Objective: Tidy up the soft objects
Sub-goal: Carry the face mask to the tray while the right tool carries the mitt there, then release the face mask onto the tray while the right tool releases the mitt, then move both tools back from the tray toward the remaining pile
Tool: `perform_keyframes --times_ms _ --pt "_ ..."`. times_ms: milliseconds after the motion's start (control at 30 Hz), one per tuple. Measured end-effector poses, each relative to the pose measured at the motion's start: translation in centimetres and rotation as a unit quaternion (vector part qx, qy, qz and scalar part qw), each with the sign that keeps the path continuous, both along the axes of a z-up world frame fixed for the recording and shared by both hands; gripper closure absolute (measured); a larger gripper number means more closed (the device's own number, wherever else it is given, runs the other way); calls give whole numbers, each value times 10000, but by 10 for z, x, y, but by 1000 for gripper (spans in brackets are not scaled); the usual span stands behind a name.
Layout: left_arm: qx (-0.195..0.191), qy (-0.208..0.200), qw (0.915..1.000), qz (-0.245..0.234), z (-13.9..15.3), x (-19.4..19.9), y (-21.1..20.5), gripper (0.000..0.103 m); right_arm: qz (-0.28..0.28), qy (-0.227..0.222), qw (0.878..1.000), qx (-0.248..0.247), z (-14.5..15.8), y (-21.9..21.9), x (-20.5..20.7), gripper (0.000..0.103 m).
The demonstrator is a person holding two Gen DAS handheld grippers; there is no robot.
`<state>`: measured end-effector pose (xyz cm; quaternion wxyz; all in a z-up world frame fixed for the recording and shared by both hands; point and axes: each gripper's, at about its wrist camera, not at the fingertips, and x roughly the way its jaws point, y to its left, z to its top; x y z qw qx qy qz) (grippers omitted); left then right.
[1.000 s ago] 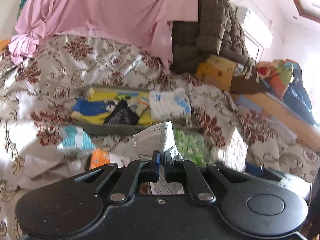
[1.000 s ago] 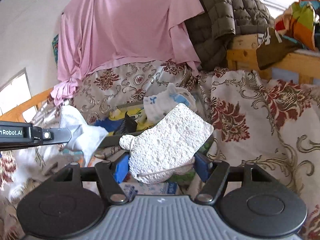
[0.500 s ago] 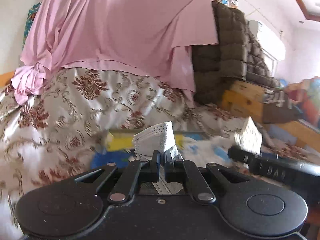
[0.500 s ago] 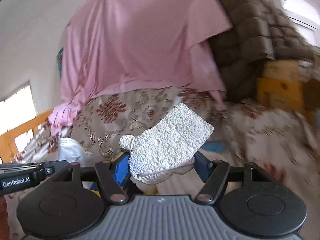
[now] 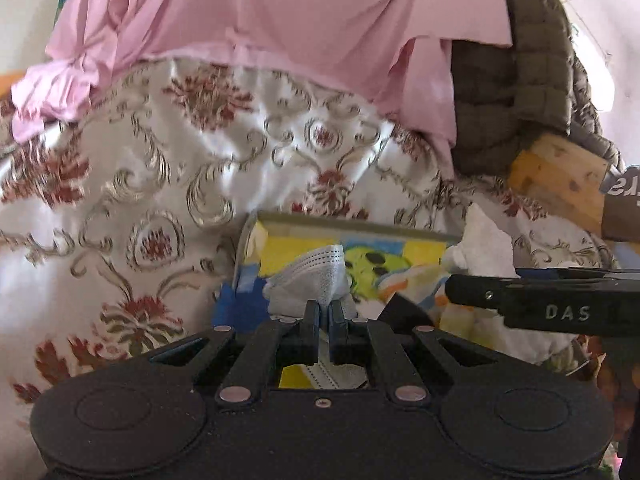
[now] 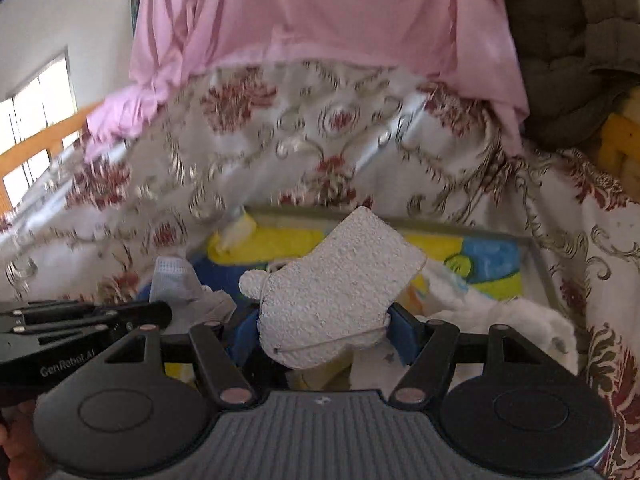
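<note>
Nearest to us in the left wrist view, our left gripper (image 5: 324,312) has its black jaws clenched tight on a white pleated face mask (image 5: 310,280), which sticks up and forward from between the fingertips. In the right wrist view, our right gripper (image 6: 324,326) has its blue-padded jaws held wide and grasping a white, rough-textured sponge (image 6: 334,294) shaped like a mitten, tilted with its broad end pointing up and to the right.

Just beyond both grippers lies a shallow tray (image 6: 540,264) with a grey rim. Its floor is covered by a bright yellow, blue and green cloth (image 6: 276,242), and white fluffy fabric (image 6: 516,320) is heaped at its right side. Both held things hang over the near part of this tray. From the left wrist view the right gripper's black arm crosses in from the right, level with the mask; from the right wrist view the mask shows at the left, over the tray's near left corner.

The tray rests on a cream bedspread (image 5: 168,184) with red flowers. Farther back a pink sheet (image 5: 280,16) drapes down, and a dark olive quilted jacket (image 5: 532,80) hangs to the right of it
</note>
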<state>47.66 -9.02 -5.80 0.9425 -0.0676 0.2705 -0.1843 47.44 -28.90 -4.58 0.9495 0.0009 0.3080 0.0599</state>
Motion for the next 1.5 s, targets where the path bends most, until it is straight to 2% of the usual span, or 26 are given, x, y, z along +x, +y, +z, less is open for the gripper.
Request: perform_keyframes --times_ms 167,267,333,433,567,633,900,1000,1133,1200,1333,1500 --pt "-66 393 9992 14 -11 9 2 96 1 134 9998 -130 -7 6 -1 30" --pt "31 581 9983 45 -14 11 3 95 12 144 9997 -186 -8 7 -3 28" --pt "96 642 9979 61 -15 10 3 88 -6 152 9997 -187 -8 6 -6 26" --pt "120 630 9979 108 -14 6 4 85 -55 162 9997 -156 -6 3 -13 23" --pt "-15 690 9974 223 -8 -1 7 77 -153 -25 9999 -73 3 -7 -37 18" --pt "-95 670 9973 287 -3 -7 11 68 -210 -171 9996 -62 10 -12 -53 14" --pt "-386 257 9981 404 37 -52 17 37 -407 -822 9957 111 58 -28 -125 0" --pt "-477 -7 9979 446 60 -78 20 21 -437 -1081 9930 178 82 -29 -155 0" --pt "-510 -361 9973 382 93 -116 23 5 -393 -1389 9894 169 114 -23 -196 0" --pt "-528 -556 9964 362 109 -136 26 1 -369 -1561 9870 113 128 -17 -217 0" --pt "-583 -799 9948 236 137 -177 35 1 -319 -1882 9816 37 153 -3 -262 0" --pt "-577 -1107 9921 123 159 -231 49 1 -347 -2120 9766 83 164 15 -314 0"
